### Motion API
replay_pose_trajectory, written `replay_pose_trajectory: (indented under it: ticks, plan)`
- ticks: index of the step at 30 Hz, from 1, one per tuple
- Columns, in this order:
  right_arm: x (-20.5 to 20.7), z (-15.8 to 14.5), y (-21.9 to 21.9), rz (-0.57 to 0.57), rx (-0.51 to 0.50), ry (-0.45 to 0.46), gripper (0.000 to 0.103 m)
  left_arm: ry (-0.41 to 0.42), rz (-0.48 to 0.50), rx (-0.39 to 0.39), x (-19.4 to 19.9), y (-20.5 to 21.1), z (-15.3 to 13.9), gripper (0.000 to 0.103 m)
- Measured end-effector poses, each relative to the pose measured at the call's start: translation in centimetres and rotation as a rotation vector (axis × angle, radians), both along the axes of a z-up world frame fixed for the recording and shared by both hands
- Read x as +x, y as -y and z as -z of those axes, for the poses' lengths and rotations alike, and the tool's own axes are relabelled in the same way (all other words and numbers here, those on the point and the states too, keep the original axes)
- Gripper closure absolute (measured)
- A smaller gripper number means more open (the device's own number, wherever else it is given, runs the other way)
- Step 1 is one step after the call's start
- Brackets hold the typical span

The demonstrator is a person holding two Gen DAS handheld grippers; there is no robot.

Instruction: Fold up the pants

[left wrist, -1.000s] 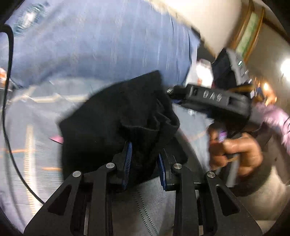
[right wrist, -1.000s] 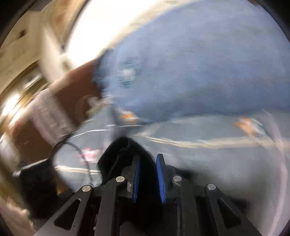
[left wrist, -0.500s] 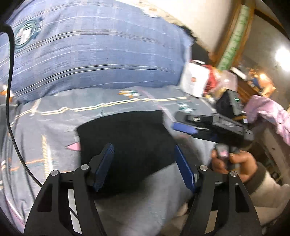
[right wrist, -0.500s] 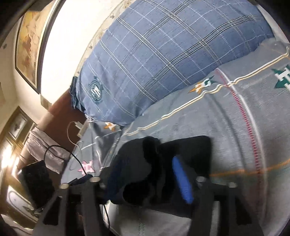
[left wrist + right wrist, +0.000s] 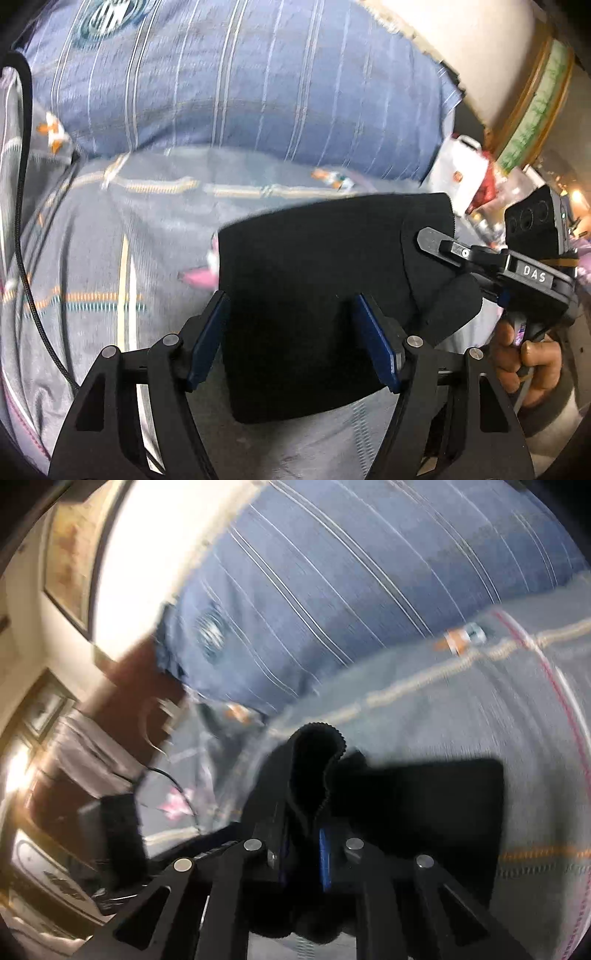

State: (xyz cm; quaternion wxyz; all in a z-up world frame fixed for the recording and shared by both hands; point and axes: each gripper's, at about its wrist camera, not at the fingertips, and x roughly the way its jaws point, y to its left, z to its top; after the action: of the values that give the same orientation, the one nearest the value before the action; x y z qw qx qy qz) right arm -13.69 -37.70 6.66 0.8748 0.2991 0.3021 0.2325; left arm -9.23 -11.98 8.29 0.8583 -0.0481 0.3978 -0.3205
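Note:
The black pants lie folded in a flat rectangle on the grey patterned bedspread. My left gripper hovers over their near half. It is open, blue pads wide apart, with nothing pinched between them. In the left wrist view my right gripper comes in from the right, held by a hand, at the pants' right edge. In the right wrist view the right gripper is shut on a raised fold of the pants with a ribbed edge. The flat part lies beyond to the right.
A big blue plaid pillow lies behind the pants. A black cable trails down the bed's left side. A white bag and clutter stand off the bed's right edge. A dark device sits left of the bed.
My left gripper let go of the bunched pants and opened wide; the pants now lie flat. My right gripper opened, then shut on the ribbed edge fold.

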Motion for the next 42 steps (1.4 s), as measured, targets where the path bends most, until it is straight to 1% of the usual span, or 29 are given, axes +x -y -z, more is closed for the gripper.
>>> replay_pose_trajectory:
  ticks: [1,3,4,6,8,9,11,12,13,14,16,17,18,20,23,25,28,31,33,35,37,39,42]
  plan:
    - [-0.4,-0.7,0.4,0.013,-0.019,0.022,0.093,0.028,0.008,-0.012,-0.2,0.3,-0.9,0.034]
    - [-1.3,-1.8,1.4,0.044,-0.06,0.052,0.093,0.056,0.027,-0.02,-0.4,1.0,-1.8,0.034]
    - [-1.7,-1.9,2.0,0.059,-0.063,0.054,0.093,0.06,0.039,-0.023,-0.6,1.5,-2.1,0.034]
    - [-2.4,-1.4,3.5,0.106,-0.068,0.03,0.093,0.06,0.059,-0.018,-0.6,2.6,-2.0,0.034]
    - [-2.8,-0.2,4.7,0.145,-0.077,-0.013,0.093,0.057,0.066,0.005,-0.4,4.0,-1.2,0.034]
    - [-2.9,0.6,5.0,0.165,-0.095,-0.042,0.093,0.047,0.066,0.014,-0.1,4.5,-0.6,0.034]
    - [-2.3,2.2,5.3,0.2,-0.16,-0.096,0.093,0.017,0.056,0.061,0.6,5.7,1.1,0.034]
    - [-1.8,3.0,5.2,0.208,-0.174,-0.118,0.093,0.013,0.05,0.081,0.8,6.0,1.7,0.034]
    - [-1.3,3.7,5.1,0.217,-0.183,-0.137,0.092,0.013,0.044,0.1,1.0,6.3,2.2,0.034]
    - [-1.2,3.9,5.1,0.231,-0.188,-0.132,0.092,0.012,0.037,0.113,1.3,6.3,2.6,0.034]
    - [-1.3,3.4,5.1,0.248,-0.193,-0.124,0.09,-0.019,0.034,0.099,1.7,5.9,2.8,0.034]
    - [-1.6,2.7,5.2,0.266,-0.207,-0.119,0.086,-0.042,0.028,0.09,1.9,5.5,2.5,0.034]
    - [-1.8,2.0,5.3,0.288,-0.226,-0.112,0.085,-0.047,0.025,0.088,1.8,5.3,2.2,0.034]
    - [-2.7,0.4,5.5,0.315,-0.262,-0.076,0.085,-0.011,0.015,0.09,1.6,5.0,1.1,0.034]
    - [-3.6,-1.9,4.4,0.258,-0.269,0.021,0.085,0.039,0.019,0.085,1.5,5.4,-0.2,0.034]
    - [-3.2,-2.2,3.0,0.195,-0.278,0.041,0.085,0.042,0.022,0.101,1.9,6.3,-0.1,0.034]
    - [-1.7,-0.8,1.8,0.165,-0.312,0.013,0.085,0.056,-0.011,0.125,2.9,7.2,0.4,0.034]
    - [0.6,1.4,1.4,0.167,-0.337,-0.035,0.085,0.029,-0.035,0.139,4.4,7.6,1.3,0.033]
    - [2.4,3.0,1.6,0.154,-0.336,-0.058,0.085,0.013,-0.05,0.142,5.3,7.7,1.9,0.028]
    - [3.7,3.8,1.9,0.153,-0.324,-0.045,0.085,-0.008,-0.06,0.133,6.0,7.8,2.6,0.025]
    - [4.3,3.8,2.0,0.147,-0.32,-0.054,0.085,-0.012,-0.065,0.125,6.0,7.8,2.8,0.025]
    - [4.3,3.3,1.9,0.135,-0.34,-0.064,0.085,-0.005,-0.055,0.126,5.8,7.7,2.6,0.025]
    - [2.9,1.9,2.1,0.13,-0.331,-0.098,0.085,-0.021,-0.055,0.115,5.1,7.1,1.8,0.025]
